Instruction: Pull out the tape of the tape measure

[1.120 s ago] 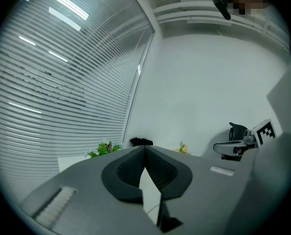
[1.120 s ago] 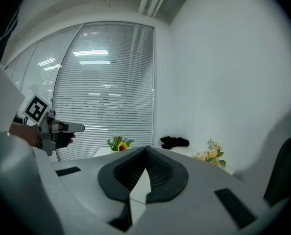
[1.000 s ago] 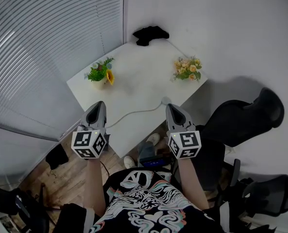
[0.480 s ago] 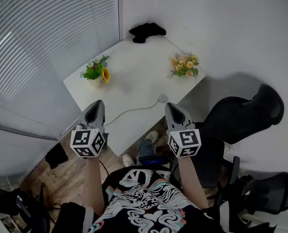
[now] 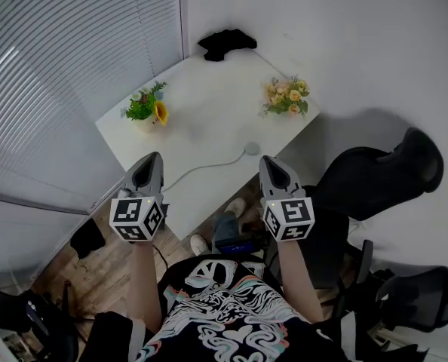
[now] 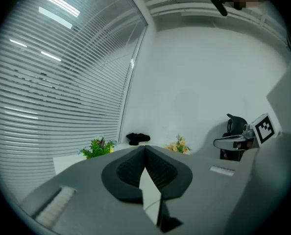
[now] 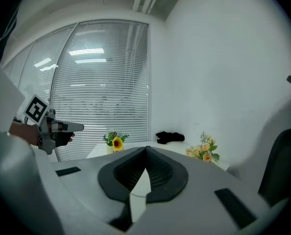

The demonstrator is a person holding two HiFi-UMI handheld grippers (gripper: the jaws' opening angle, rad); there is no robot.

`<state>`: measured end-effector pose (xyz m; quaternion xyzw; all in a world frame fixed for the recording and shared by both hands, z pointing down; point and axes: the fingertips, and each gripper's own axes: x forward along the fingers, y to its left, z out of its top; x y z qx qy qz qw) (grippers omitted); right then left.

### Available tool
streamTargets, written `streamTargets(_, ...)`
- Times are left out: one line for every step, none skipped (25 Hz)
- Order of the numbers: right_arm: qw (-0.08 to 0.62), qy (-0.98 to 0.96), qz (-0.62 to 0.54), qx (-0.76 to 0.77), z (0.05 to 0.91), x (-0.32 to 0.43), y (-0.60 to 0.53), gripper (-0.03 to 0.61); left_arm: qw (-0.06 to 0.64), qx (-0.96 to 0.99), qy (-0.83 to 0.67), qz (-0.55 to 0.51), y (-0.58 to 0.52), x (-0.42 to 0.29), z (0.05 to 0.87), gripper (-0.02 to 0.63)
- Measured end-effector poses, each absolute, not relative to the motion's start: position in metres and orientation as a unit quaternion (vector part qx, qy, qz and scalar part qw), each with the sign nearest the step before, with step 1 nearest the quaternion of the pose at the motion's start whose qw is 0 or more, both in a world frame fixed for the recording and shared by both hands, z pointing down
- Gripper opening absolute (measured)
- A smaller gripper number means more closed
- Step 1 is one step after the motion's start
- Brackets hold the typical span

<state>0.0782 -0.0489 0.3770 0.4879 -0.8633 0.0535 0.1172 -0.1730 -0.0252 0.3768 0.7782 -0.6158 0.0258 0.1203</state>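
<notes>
White tape measure (image 5: 252,148) (beyond right gripper (image 5: 271,162))

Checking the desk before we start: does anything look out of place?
Only mildly: a thin pale strip trails in a loose curve from the round tape measure to the near edge of the table. A crumpled black item sits at the far corner. The sunflower pot and the pastel bouquet stand upright.

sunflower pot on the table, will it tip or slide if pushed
Probably light: the sunflower pot looks small on the table. Its leaves spread wider than its base, so a high push may tip it. On that smooth white top, a low push would likely slide it.
</notes>
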Motion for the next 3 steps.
streamTargets(0.117,-0.863,0.055,0.489,0.3780,0.0790,-0.0497,0.002,0.121,0.778,-0.616,0.026,-0.0258,-0.1730,0.3777,0.003)
streamTargets(0.118,-0.862,0.056,0.489,0.3791,0.0798,-0.0505,0.002,0.121,0.778,-0.616,0.027,-0.0265,-0.1731,0.3785,0.003)
streamTargets(0.118,-0.862,0.057,0.490,0.3802,0.0807,-0.0512,0.002,0.122,0.778,-0.616,0.027,-0.0271,-0.1732,0.3795,0.002)
